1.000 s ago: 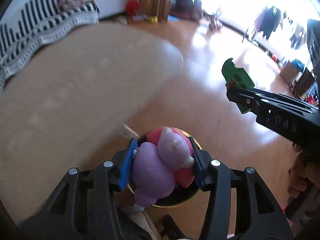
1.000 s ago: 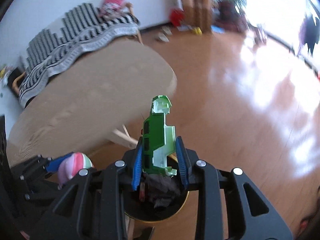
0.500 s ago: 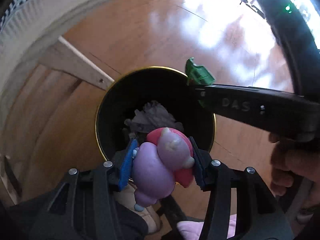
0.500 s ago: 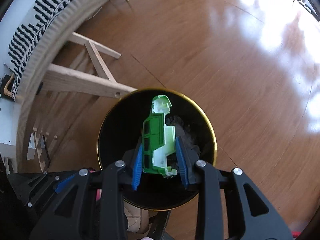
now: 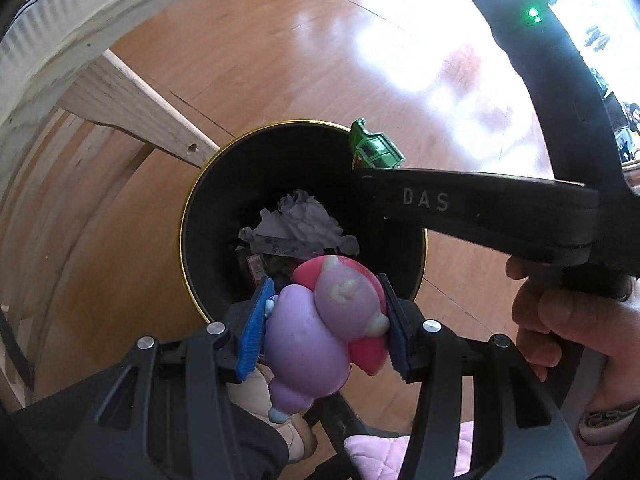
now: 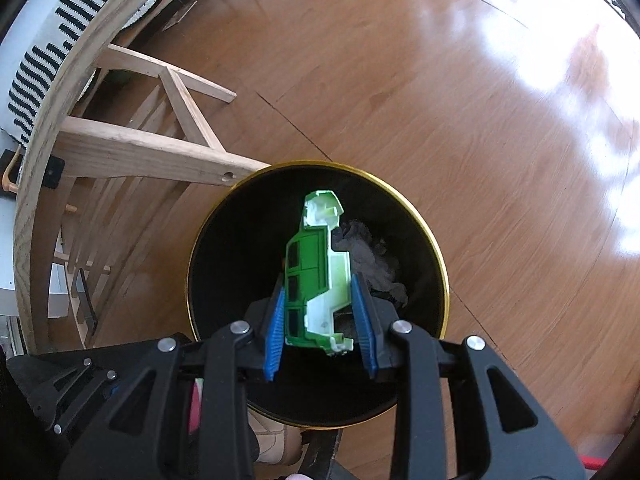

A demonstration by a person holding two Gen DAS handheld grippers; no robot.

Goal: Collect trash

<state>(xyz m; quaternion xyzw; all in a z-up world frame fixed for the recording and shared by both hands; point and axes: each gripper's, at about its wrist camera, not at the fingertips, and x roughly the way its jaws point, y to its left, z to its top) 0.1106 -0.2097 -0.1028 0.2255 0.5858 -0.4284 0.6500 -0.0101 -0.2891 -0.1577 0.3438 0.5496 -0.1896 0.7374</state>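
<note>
A black bin with a gold rim (image 5: pixel 188 216) (image 6: pixel 438 264) stands on the wooden floor and holds crumpled grey paper (image 5: pixel 298 226) (image 6: pixel 372 258). My left gripper (image 5: pixel 322 320) is shut on a purple and pink soft toy (image 5: pixel 316 328), held over the bin's near edge. My right gripper (image 6: pixel 320 320) has widened around a green and white plastic toy piece (image 6: pixel 316 276), which sits loosely between the blue pads above the bin's opening. The green piece (image 5: pixel 374 150) also shows in the left wrist view, at the tip of the right gripper's body.
A round wooden table with slanted legs (image 6: pixel 132 152) (image 5: pixel 132 112) stands left of the bin. A striped cloth (image 6: pixel 52 20) lies beyond it. The person's hand (image 5: pixel 568 320) holds the right gripper. Feet and pink fabric (image 5: pixel 384 456) are below.
Both grippers came down from table height to just above the bin. The right gripper's pads have spread apart from the green piece. The left still grips the soft toy.
</note>
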